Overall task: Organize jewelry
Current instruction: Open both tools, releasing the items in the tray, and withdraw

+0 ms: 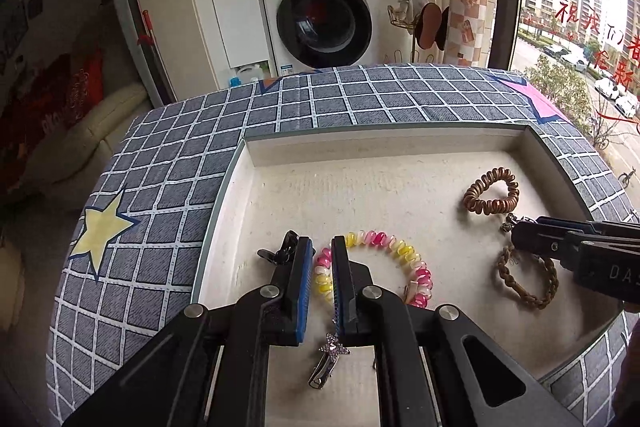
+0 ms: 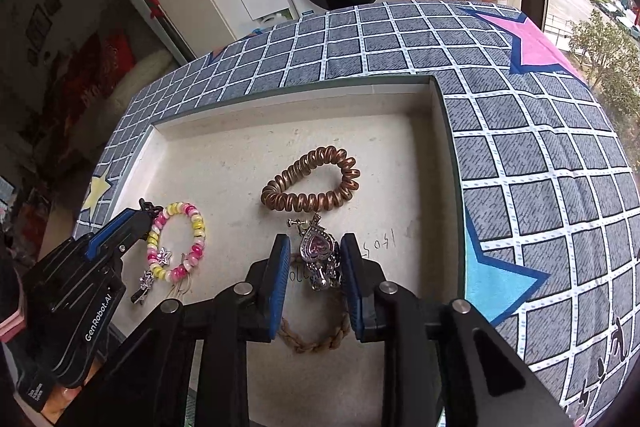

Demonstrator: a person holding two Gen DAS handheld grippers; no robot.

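A cream tray (image 1: 384, 135) (image 2: 288, 87) sits on a checked cloth. My left gripper (image 1: 319, 241) (image 2: 140, 217) hovers over the tray's left side with its jaws nearly together. A thin chain runs along its right pad, and a silver star clip (image 1: 334, 345) (image 2: 162, 257) dangles from it above a pink-and-yellow coil tie (image 1: 376, 237) (image 2: 198, 227). My right gripper (image 2: 315, 238) (image 1: 520, 231) is low over the tray, straddling a heart-shaped pendant earring (image 2: 318, 251). A gap shows at the left pad. A braided brown tie (image 2: 316, 341) (image 1: 532, 305) lies beneath.
A copper coil tie (image 1: 492, 193) (image 2: 310, 183) lies toward the tray's far right. A small black clip (image 1: 280, 253) sits beside my left finger. The checked cloth (image 1: 320, 99) with star prints surrounds the tray. A washing machine (image 1: 324, 23) stands beyond the table, with a window at the right.
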